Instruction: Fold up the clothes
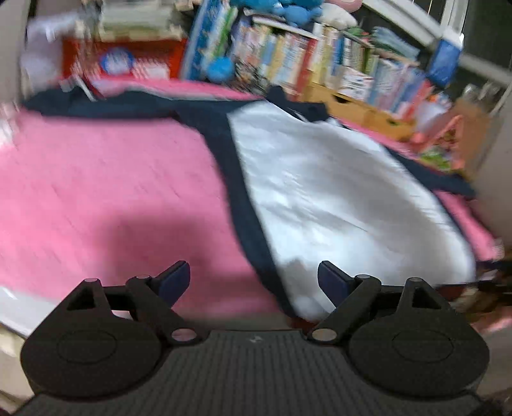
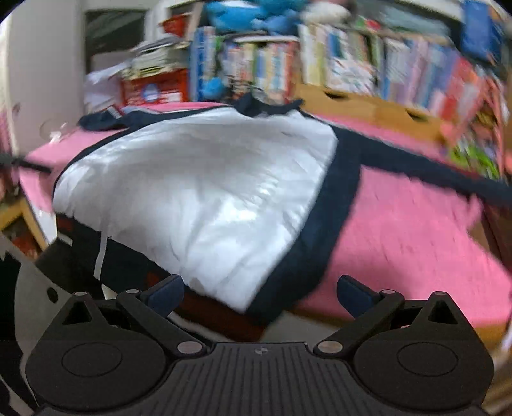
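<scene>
The white, navy-trimmed garment (image 2: 198, 192) lies spread on the pink-covered table (image 2: 416, 240), sleeves out, folding apparently not yet begun. Left hand-held gripper (image 1: 254, 281) and right hand-held gripper (image 2: 260, 292) both gape wide, empty.

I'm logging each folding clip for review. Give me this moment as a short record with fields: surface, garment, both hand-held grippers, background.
surface: pink cover
garment: white garment with navy trim, spread on the pink cover, its near edge hanging over the front; navy sleeves stretched out to both sides
left hand-held gripper: open, nothing between the fingers, above the garment's near edge
right hand-held gripper: open, nothing held, above the garment's near corner
background: row of books, blue plush toys on top
image quality: motion blurred
</scene>
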The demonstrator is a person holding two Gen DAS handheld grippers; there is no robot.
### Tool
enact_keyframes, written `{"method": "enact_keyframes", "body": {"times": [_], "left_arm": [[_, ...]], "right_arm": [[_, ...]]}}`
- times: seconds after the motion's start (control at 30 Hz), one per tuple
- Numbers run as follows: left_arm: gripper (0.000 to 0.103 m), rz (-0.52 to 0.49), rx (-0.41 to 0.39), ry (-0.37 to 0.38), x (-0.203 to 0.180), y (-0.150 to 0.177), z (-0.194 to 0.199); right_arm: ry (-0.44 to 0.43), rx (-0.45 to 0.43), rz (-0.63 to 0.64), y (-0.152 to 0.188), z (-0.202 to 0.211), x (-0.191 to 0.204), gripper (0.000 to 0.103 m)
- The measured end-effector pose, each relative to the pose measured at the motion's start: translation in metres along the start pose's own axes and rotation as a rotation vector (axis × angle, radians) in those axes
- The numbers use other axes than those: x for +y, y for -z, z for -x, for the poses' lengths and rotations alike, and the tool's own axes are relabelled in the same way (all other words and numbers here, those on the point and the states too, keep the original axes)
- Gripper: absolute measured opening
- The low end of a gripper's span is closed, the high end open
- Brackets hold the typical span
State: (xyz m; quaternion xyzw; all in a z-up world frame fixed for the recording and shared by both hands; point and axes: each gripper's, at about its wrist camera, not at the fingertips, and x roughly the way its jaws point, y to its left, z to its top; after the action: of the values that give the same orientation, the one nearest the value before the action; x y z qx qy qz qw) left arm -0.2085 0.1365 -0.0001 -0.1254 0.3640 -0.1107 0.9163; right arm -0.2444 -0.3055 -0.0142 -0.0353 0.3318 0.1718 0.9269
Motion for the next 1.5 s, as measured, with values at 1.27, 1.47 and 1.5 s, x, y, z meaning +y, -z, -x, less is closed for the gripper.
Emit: {"method": "enact_keyframes", "body": {"times": [1.27,1.47,1.5], "left_arm": [[0.086,-0.331,-0.079,-0.047,-0.111,-0.073,-0.061],[0.046,-0.422,0.206,-0.111,-0.143,-0.103,-0.157],[0.046,-0.414,0.222,-0.096,-0.145,-0.108,-0.168]], "right_arm": [[-0.091,-0.163,0.029,-0.086,-0.065,0.062,0.087],[0.008,-0.074,0.043,-0.106,-0.128,0.090,0.059],[0.010,-0.070,0.027,-0.103,-0.129,0.087,0.058]]}}
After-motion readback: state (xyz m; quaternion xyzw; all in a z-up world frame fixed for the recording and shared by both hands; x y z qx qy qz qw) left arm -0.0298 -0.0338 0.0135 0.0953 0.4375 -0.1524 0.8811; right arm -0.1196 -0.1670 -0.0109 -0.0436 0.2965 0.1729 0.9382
